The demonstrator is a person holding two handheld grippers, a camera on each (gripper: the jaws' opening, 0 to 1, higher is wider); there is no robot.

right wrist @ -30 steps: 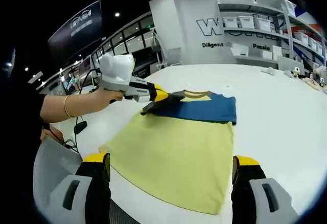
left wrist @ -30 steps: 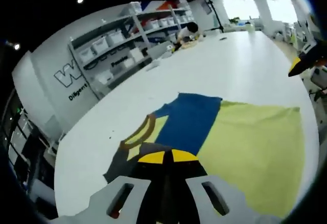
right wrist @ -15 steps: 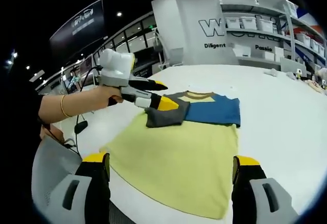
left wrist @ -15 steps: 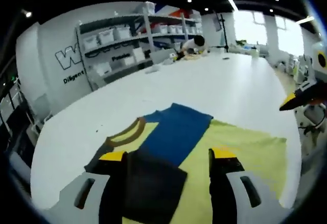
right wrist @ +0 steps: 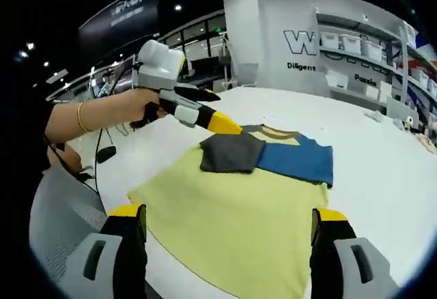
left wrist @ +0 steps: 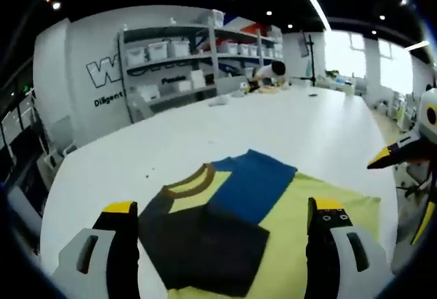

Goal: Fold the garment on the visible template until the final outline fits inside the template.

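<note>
A yellow-and-blue garment (right wrist: 246,203) with its dark sleeve (right wrist: 231,154) folded inward lies mid-frame on the white table (right wrist: 382,176). Both the left gripper (left wrist: 222,220) and right gripper (right wrist: 229,220) stand wide, empty. Wall lettering (right wrist: 321,67) upper right reads "Diligent".

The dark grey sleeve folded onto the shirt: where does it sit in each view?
Left gripper view: the dark grey sleeve lies low and centre, between the open jaws.
Right gripper view: it lies centre, just under the left gripper.
Shared landmark: the blue sleeve beside it.
</note>
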